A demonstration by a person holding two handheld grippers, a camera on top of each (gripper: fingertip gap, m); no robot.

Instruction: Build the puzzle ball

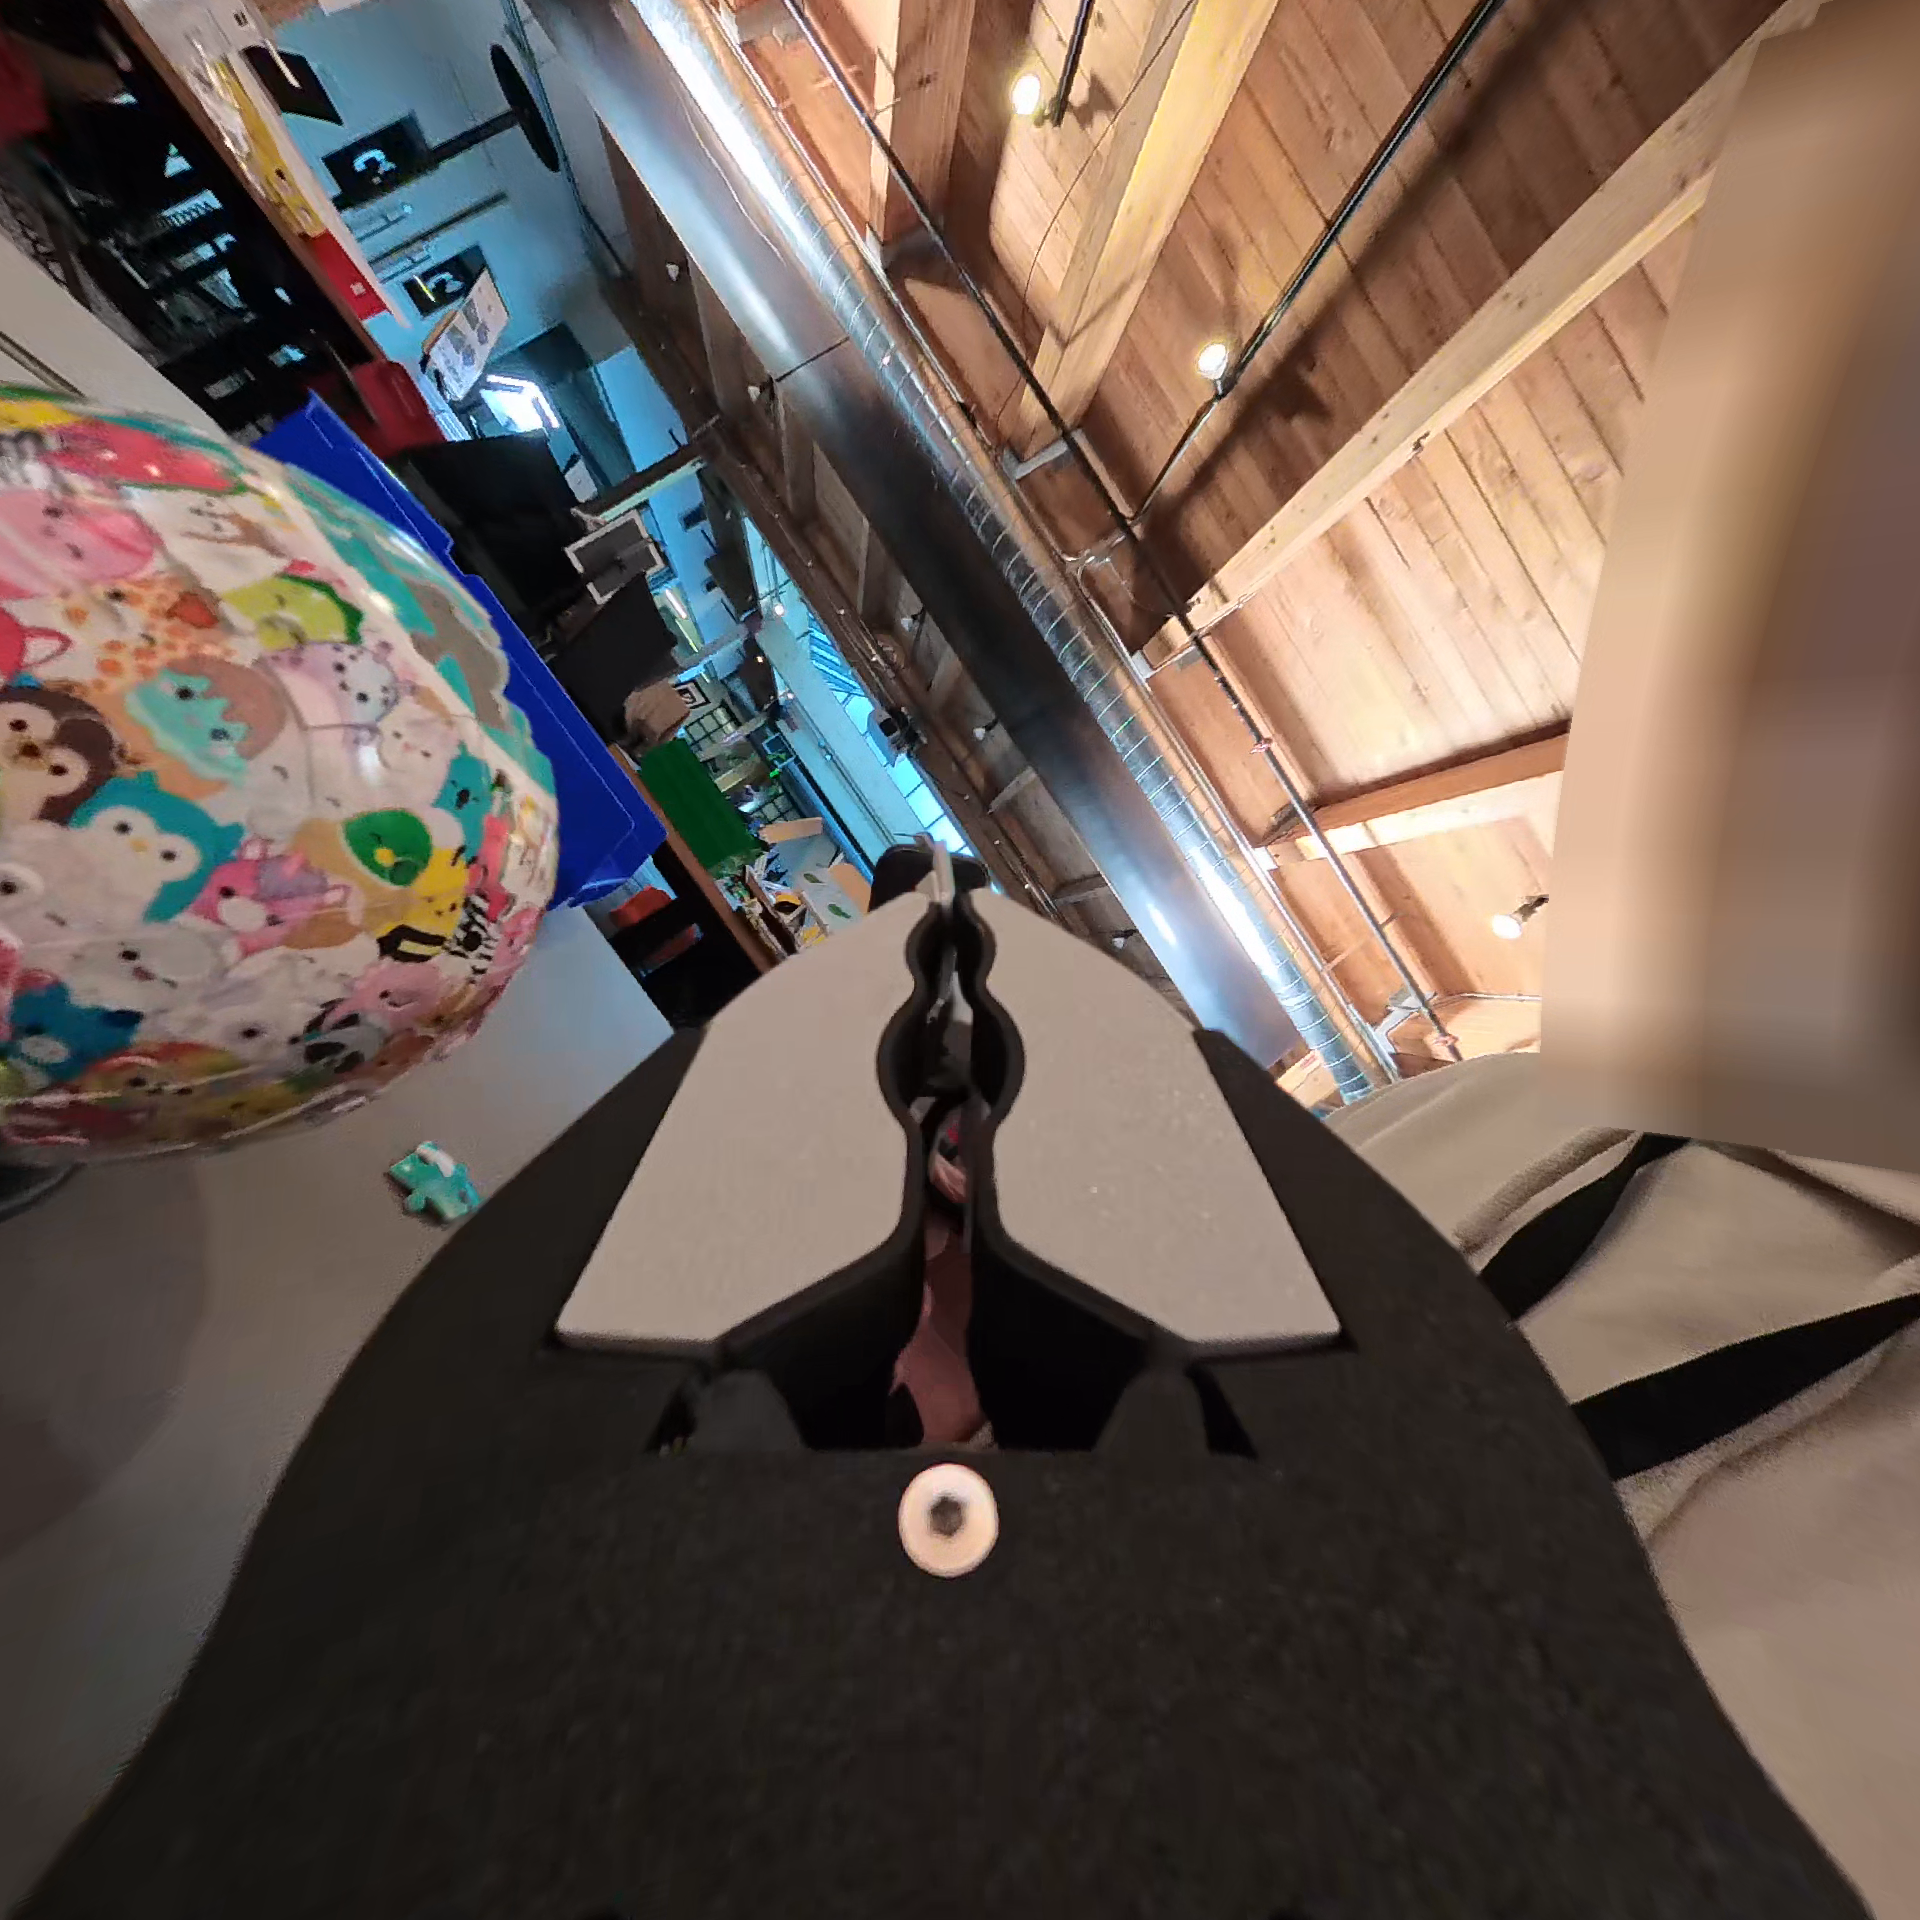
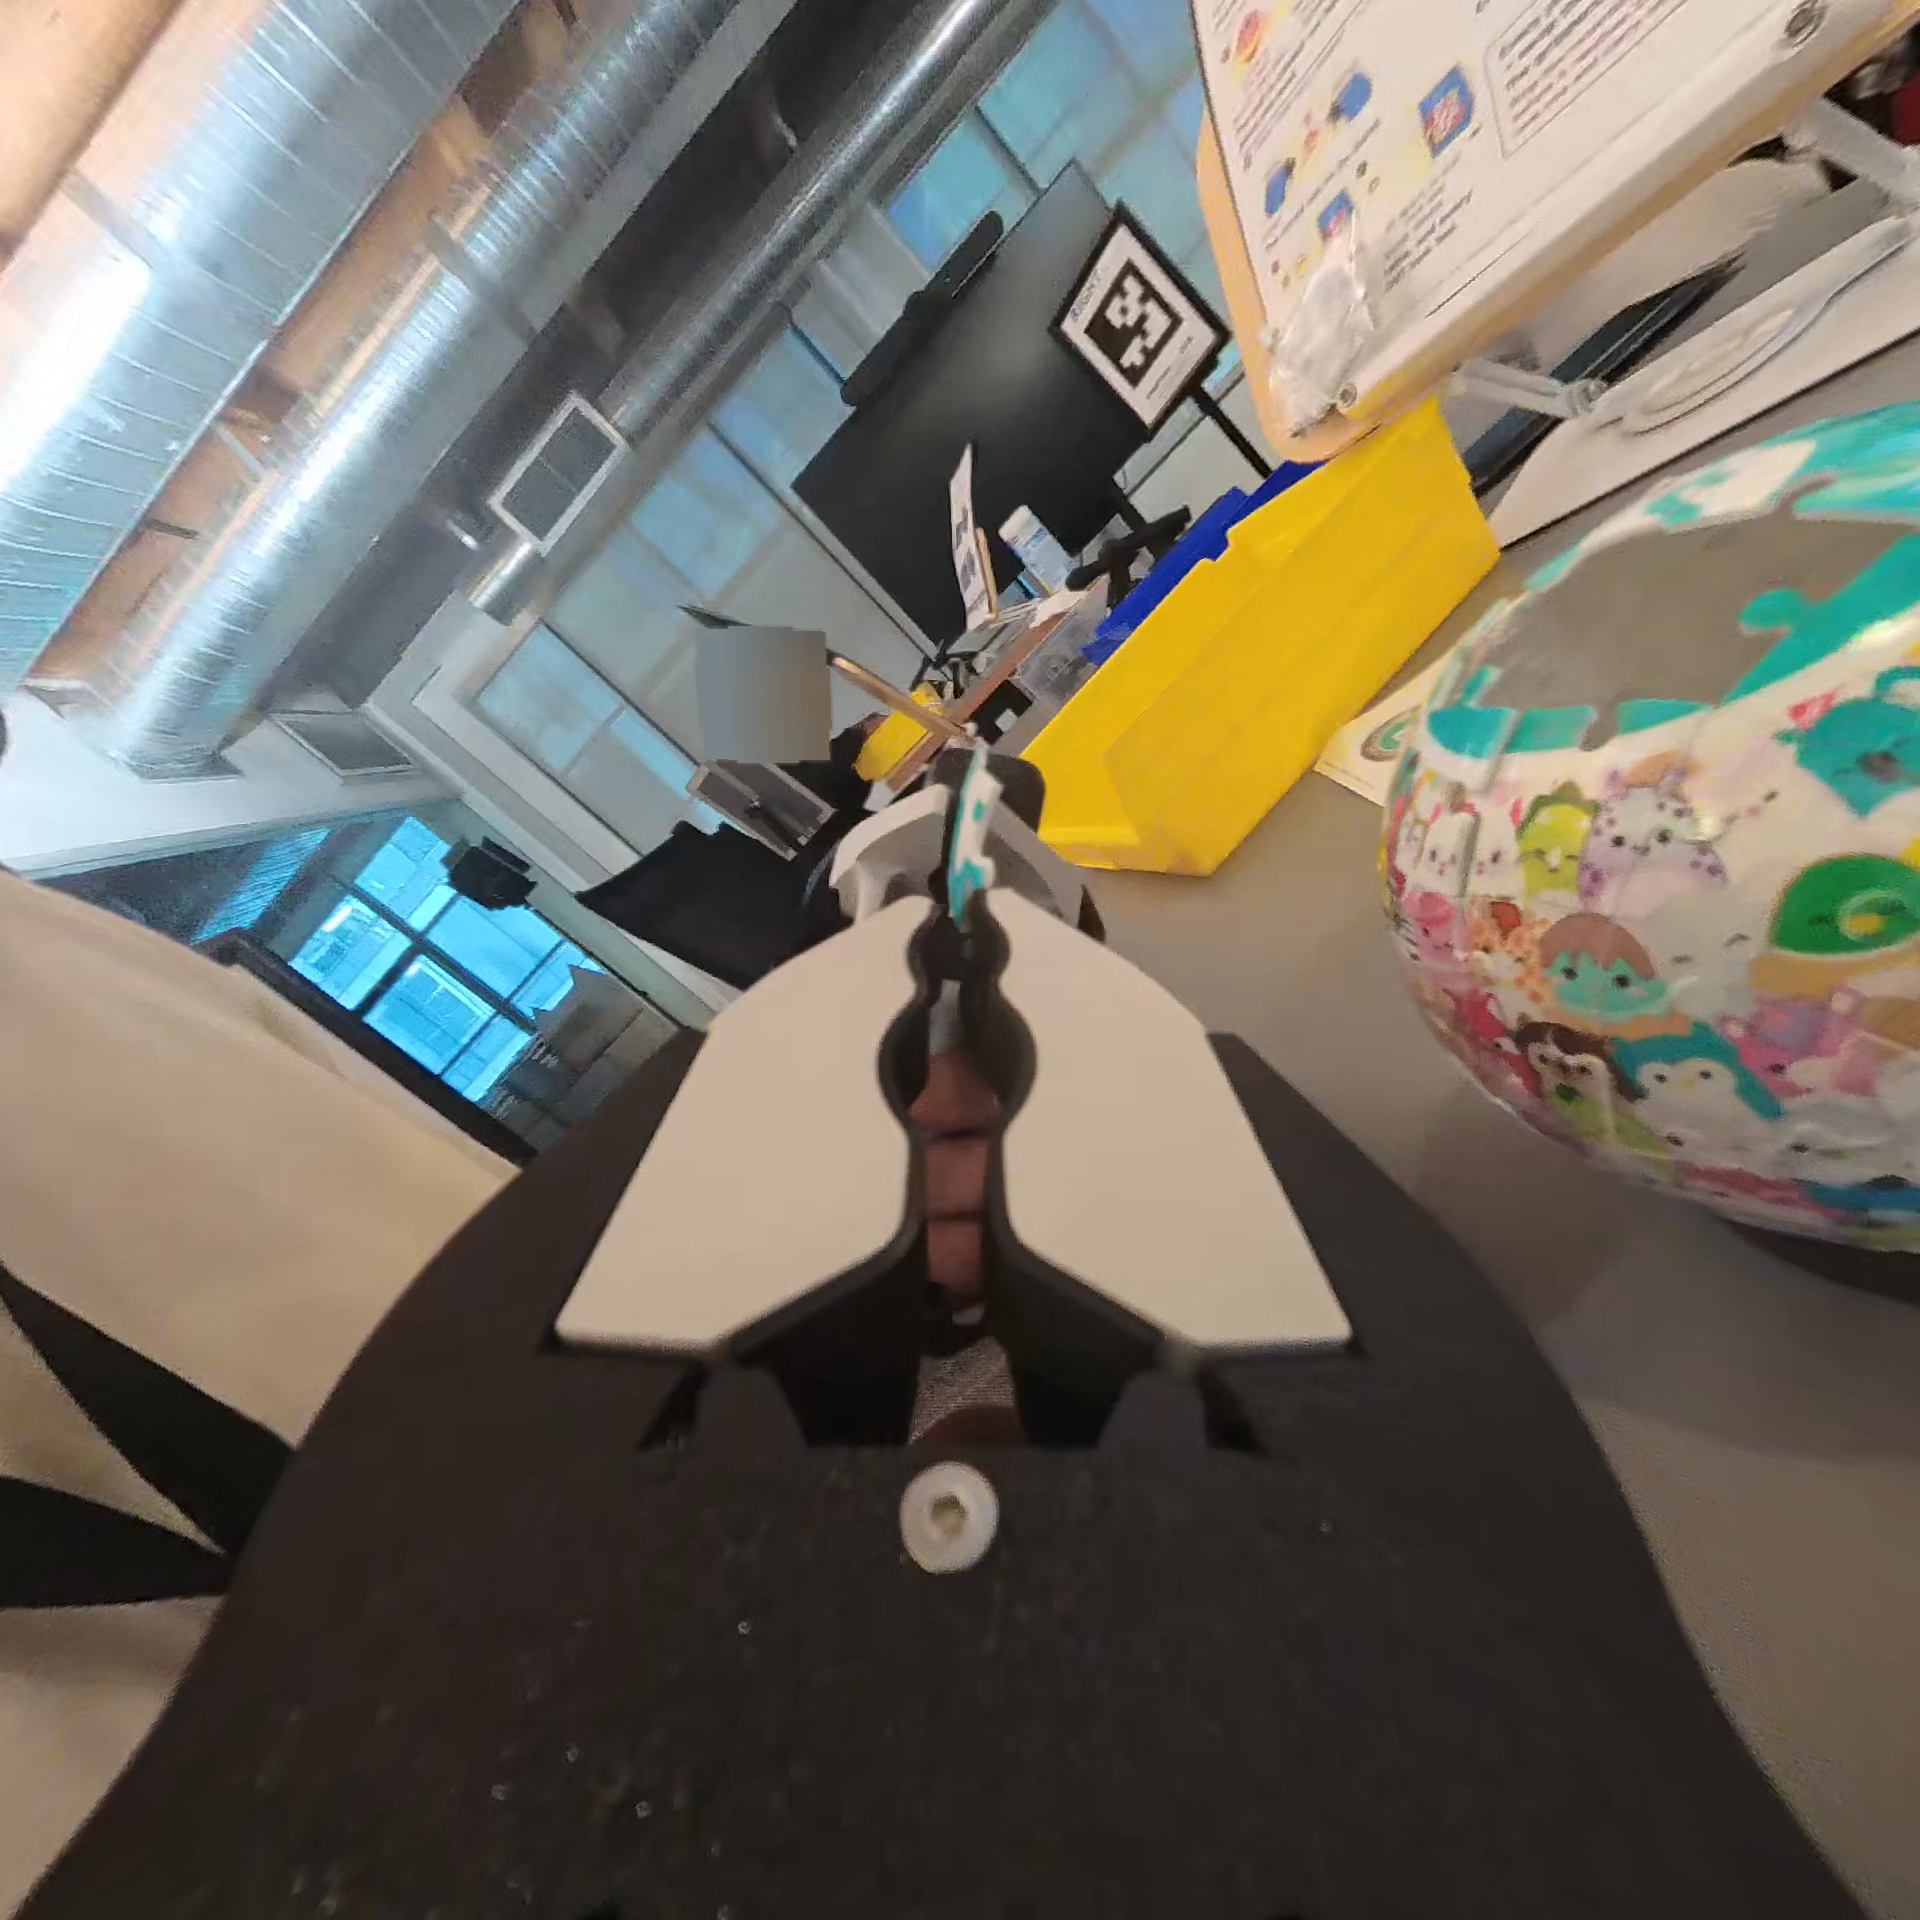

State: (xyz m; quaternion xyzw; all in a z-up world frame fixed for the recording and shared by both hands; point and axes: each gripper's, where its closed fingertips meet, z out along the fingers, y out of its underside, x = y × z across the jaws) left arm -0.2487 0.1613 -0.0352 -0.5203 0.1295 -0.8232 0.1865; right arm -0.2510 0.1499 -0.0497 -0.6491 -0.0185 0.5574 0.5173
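Observation:
The puzzle ball is a sphere covered in colourful cartoon animals, resting on the grey table. In the right wrist view the ball shows an open gap at its top, with bare grey inside. My right gripper is shut on a teal and white puzzle piece, held edge-on in the air left of the ball. My left gripper is shut on a thin puzzle piece seen edge-on. The left gripper's fingers show just behind the teal piece. A loose teal piece lies on the table near the ball.
A yellow bin and a blue bin stand on the table behind the ball. An instruction sheet on a stand hangs over the ball's far side. A person in beige clothing is close beside both grippers.

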